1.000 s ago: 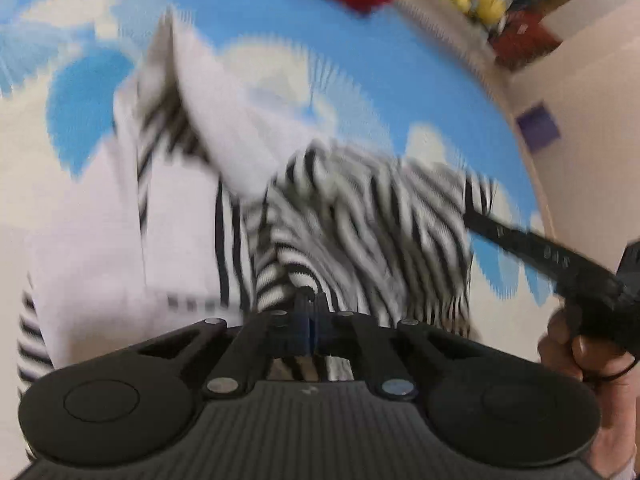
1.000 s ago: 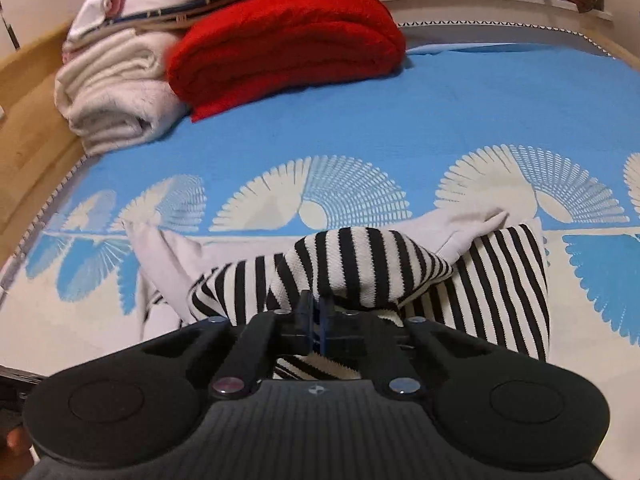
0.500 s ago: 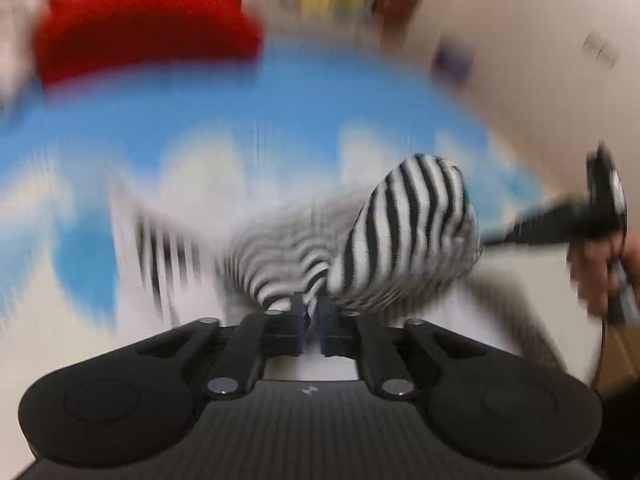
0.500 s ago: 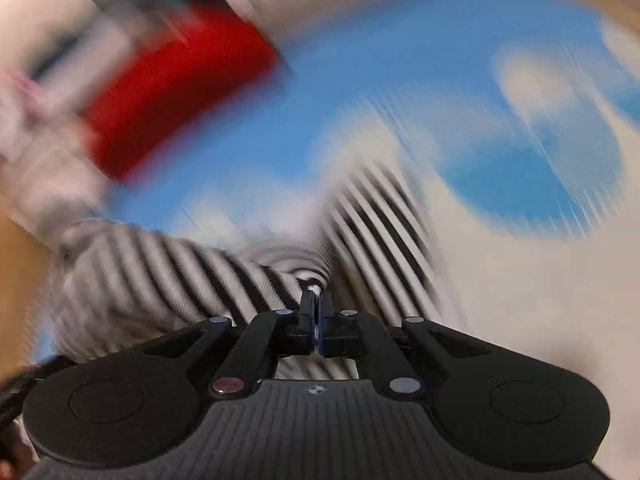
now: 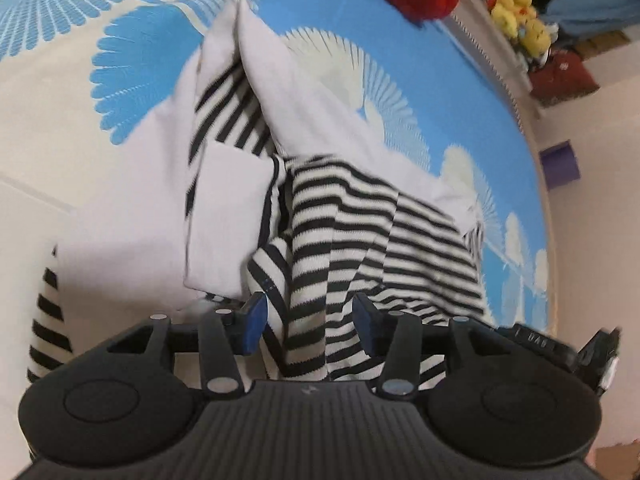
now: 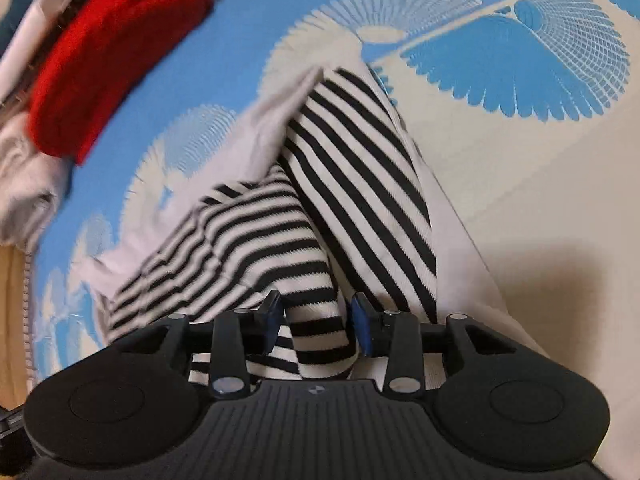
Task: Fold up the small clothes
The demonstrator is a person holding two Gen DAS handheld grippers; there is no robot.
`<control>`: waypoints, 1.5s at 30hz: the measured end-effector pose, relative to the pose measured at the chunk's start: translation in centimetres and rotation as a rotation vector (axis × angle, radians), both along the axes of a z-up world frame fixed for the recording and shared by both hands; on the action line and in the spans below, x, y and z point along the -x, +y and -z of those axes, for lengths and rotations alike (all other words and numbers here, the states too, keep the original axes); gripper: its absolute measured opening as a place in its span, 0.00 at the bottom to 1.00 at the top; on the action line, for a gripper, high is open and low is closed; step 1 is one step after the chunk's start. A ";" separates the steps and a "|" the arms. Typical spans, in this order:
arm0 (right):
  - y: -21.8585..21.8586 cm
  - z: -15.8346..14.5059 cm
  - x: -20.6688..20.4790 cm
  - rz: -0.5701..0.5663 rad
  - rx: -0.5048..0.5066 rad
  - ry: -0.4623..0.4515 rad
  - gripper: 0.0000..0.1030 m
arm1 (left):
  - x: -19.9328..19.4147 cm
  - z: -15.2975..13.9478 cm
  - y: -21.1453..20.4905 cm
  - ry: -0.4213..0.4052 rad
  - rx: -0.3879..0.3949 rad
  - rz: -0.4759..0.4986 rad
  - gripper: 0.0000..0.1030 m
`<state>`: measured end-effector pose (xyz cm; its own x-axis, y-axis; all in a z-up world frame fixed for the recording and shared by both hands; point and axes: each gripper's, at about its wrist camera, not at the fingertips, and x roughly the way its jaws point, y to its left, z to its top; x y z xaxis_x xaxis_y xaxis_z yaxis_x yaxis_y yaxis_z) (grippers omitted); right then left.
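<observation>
A black-and-white striped garment with white panels (image 5: 352, 216) lies bunched on the blue and cream patterned bedspread (image 5: 132, 56). It also shows in the right wrist view (image 6: 348, 168). My left gripper (image 5: 308, 320) is open, with a striped fold lying loose between its blue-padded fingers. My right gripper (image 6: 318, 320) is open too, with a striped fold between its fingers. The right gripper's black body (image 5: 560, 348) shows at the right edge of the left wrist view.
A folded red blanket (image 6: 112, 52) lies at the far side of the bedspread, beside pale folded towels (image 6: 24, 176). Yellow plush toys (image 5: 520, 16) sit on a ledge past the bed. A wooden bed edge (image 6: 12, 300) shows at the left.
Both grippers were shut on the striped cloth and swung fast through a blurred move. Now both have opened and the cloth lies on the bedspread.
</observation>
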<state>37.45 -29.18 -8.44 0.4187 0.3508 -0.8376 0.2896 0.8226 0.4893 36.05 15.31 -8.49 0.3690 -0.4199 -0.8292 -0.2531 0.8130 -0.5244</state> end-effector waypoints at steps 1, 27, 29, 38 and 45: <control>0.4 0.1 -0.2 -0.010 0.017 -0.004 0.38 | -0.1 0.2 -0.5 0.004 -0.025 0.007 0.47; 0.2 -5.7 1.9 0.021 0.118 -0.305 0.36 | 1.2 -5.2 -0.3 -0.430 -0.134 0.001 0.17; 0.6 -5.8 1.4 -0.019 0.077 -0.326 0.36 | 0.7 -3.7 -1.7 -0.348 -0.149 0.062 0.17; 0.1 0.7 -0.2 -0.010 0.008 0.058 0.31 | 0.7 -0.8 -1.3 -0.173 -0.342 0.050 0.12; 2.0 -3.8 0.7 -0.124 -0.023 -0.222 0.37 | 0.9 -2.1 -5.2 -0.253 -0.229 0.214 0.19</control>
<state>36.75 -27.17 -4.60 0.5442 0.4288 -0.7211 0.0703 0.8332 0.5485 35.12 10.12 -6.41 0.4980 -0.3240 -0.8044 0.0488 0.9366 -0.3471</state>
